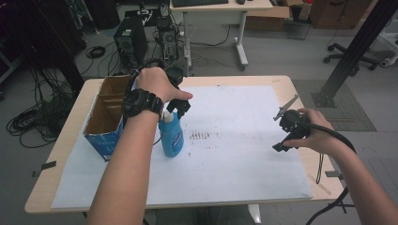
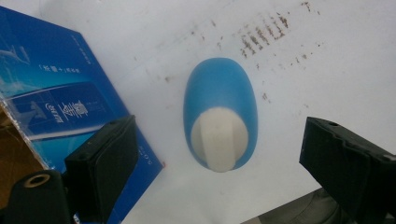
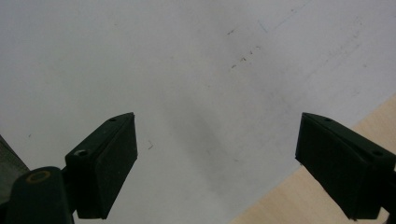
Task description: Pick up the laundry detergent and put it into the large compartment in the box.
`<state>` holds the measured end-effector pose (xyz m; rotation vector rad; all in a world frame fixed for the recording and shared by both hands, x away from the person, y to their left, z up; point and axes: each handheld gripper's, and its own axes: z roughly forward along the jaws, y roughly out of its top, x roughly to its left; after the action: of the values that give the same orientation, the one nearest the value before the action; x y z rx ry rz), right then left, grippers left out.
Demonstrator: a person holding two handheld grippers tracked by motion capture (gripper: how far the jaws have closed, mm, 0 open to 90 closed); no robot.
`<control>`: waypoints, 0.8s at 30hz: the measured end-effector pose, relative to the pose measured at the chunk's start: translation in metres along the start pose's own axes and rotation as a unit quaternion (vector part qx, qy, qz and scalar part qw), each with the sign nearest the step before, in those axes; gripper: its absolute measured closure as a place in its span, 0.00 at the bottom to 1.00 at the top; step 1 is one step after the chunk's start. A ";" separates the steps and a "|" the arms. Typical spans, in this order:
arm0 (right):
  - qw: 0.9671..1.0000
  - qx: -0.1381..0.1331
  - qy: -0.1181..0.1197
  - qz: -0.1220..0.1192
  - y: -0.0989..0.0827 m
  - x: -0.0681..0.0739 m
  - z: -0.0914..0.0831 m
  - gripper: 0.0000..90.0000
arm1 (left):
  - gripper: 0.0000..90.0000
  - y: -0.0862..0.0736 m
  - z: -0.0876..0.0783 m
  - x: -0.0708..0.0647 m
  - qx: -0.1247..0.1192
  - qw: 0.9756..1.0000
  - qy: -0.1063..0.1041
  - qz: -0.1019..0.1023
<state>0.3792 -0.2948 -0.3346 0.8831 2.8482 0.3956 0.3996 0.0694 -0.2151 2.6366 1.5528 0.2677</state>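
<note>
A blue bottle point(image 1: 172, 136) with a white cap stands upright on the white sheet point(image 1: 234, 154), beside a blue cardboard box point(image 1: 104, 117). My left gripper point(image 1: 178, 105) hangs right above the bottle and points down at it. In the left gripper view the bottle point(image 2: 220, 114) is seen from above with its white cap point(image 2: 219, 140) between the wide-apart jaws, which do not touch it. My right gripper point(image 1: 281, 140) hovers open over the right part of the sheet, with nothing between its jaws; the right gripper view shows bare sheet point(image 3: 187, 70) and a strip of table edge point(image 3: 327, 182).
The open box point(image 2: 60, 107) stands at the left edge of the table, close to the bottle. Dark smudges point(image 1: 201, 136) mark the sheet's middle. The wooden table point(image 1: 300, 93) ends just right of the right hand. Computers and cables lie on the floor behind.
</note>
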 end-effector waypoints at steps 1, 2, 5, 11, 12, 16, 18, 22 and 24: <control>1.000 0.000 0.000 -0.001 0.000 0.000 0.000 0.14 | 0.13 0.000 0.001 0.000 0.000 1.000 0.000 0.000; 1.000 0.000 0.000 -0.001 0.000 0.000 0.000 0.14 | 0.13 0.000 0.001 0.000 0.001 1.000 0.000 0.001; 1.000 0.000 0.000 0.000 0.000 0.000 0.000 0.14 | 0.14 0.000 0.003 0.000 0.003 1.000 -0.002 0.000; 1.000 0.001 0.001 0.000 0.000 0.001 0.002 0.14 | 0.13 0.000 0.009 -0.001 0.007 1.000 -0.001 -0.001; 1.000 0.002 0.001 0.000 0.000 0.001 0.002 0.14 | 0.13 0.000 0.010 -0.001 0.008 1.000 -0.001 0.000; 1.000 0.002 0.002 0.000 -0.001 0.000 0.003 0.14 | 0.13 0.000 0.015 -0.002 0.011 1.000 0.001 -0.001; 1.000 0.002 0.003 0.001 -0.001 0.000 0.003 0.14 | 0.13 0.000 0.016 -0.002 0.011 1.000 0.001 0.001; 1.000 0.001 0.003 0.002 -0.001 -0.001 0.002 0.14 | 0.14 0.001 0.018 -0.002 0.013 1.000 0.001 0.001; 1.000 0.002 0.004 0.001 -0.001 -0.001 0.002 0.14 | 0.14 0.001 0.020 -0.003 0.013 1.000 0.000 0.001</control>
<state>0.3795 -0.2956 -0.3371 0.8884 2.8558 0.3955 0.4025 0.0673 -0.2346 2.6591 1.5643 0.2493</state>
